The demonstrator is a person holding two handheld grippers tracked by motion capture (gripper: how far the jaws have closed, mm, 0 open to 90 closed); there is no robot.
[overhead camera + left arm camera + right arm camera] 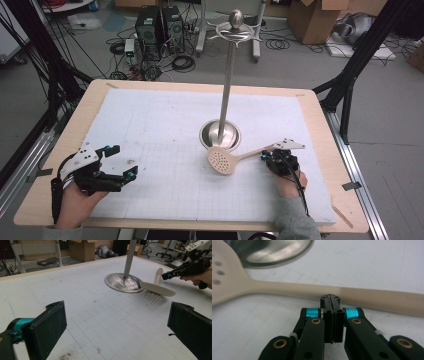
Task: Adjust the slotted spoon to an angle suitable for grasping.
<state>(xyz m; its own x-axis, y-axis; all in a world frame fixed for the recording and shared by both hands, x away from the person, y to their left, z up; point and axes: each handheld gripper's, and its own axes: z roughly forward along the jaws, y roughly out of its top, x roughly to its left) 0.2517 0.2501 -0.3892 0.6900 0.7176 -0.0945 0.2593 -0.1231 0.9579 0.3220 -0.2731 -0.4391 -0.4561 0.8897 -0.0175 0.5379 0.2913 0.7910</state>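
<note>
At the lower left of the high view we keep our left gripper point(117, 162) parked low on the bench point(160, 120), its jaws spread wide and holding nothing. It sits well apart from the work, which we judge is deliberate: it leaves the centre free for the other hand. In the left gripper view the two black pads stand at the lower left and lower right corners with bare gridded surface between them.

Toward the middle of the high view stands the utensil stand point(220, 134), a steel pole rising from a round dished base, with hooked arms at the top (presumably where a tool is meant to hang). The slotted spoon point(223, 160) lies flat just below and right of that base, its perforated head close against the rim and its handle running up to the right.

At the lower right, our right gripper point(263, 157) comes in beside the handle. In the right gripper view point(331, 300) its jaws are pressed together, pad against pad, with nothing between them; the cream handle point(317, 290) crosses the frame just beyond their tips, touching or nearly so. We judge the jaws must part before they can take it.
</note>
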